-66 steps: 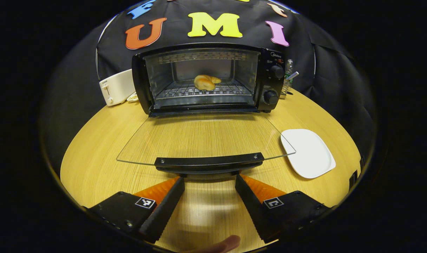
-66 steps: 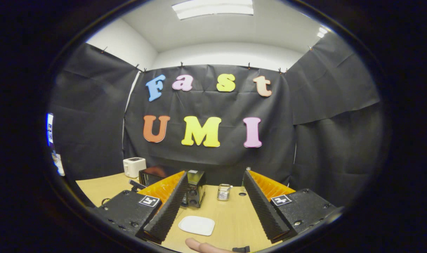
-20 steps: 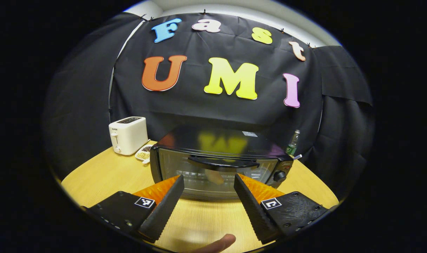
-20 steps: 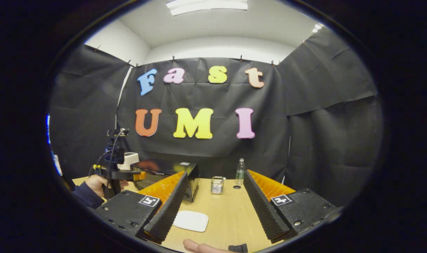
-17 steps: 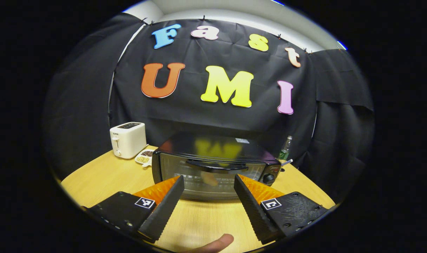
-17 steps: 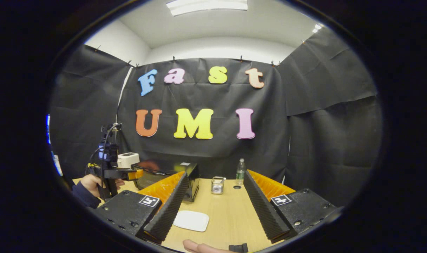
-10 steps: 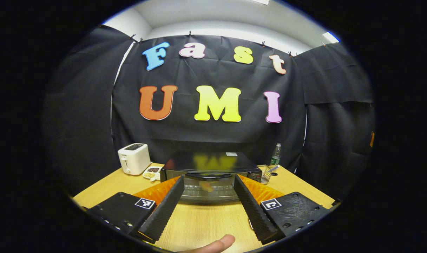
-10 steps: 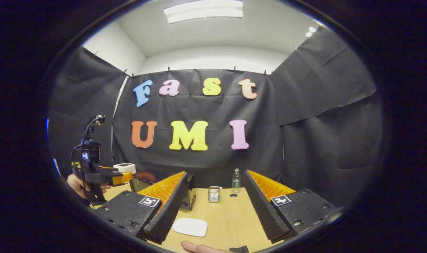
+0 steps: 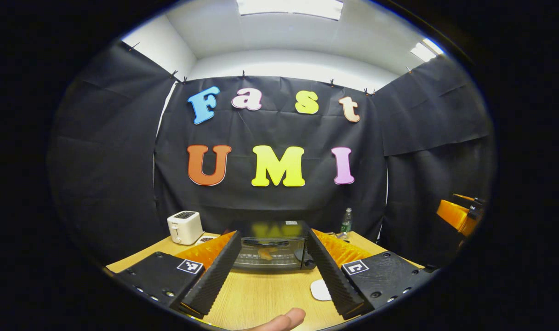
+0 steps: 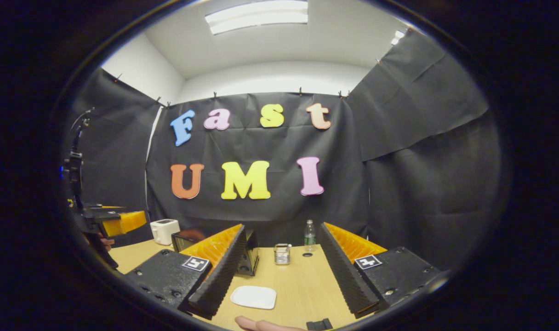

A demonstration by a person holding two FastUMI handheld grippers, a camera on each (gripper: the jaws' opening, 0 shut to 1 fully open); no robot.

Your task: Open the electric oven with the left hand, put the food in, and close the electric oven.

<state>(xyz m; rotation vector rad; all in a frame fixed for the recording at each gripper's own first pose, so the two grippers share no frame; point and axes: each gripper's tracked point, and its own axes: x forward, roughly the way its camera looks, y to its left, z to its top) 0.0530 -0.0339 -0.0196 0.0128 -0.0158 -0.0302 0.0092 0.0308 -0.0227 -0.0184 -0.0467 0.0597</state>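
Oven sits at the far edge of the bench, long axis running left-right, door facing the left hand-held gripper. Black box, glass door shut, dark handle across the top of the door; top panel is glossy and reflective. Food is visible through the glass, a pale golden lump on the rack inside.

Left hand-held gripper: released, fingers spread, nothing between them. Oven is straight ahead, well apart, framed between the two fingers.

Right hand-held gripper: also released, holding nothing. In the right gripper view the oven is ahead and to the left, partly hidden behind the left-side finger. The left hand-held gripper shows at the left edge of that view, raised above the bench.

Other items: white toaster at the far left corner, white plate near the front, bottle and a small wire basket along the far edge.
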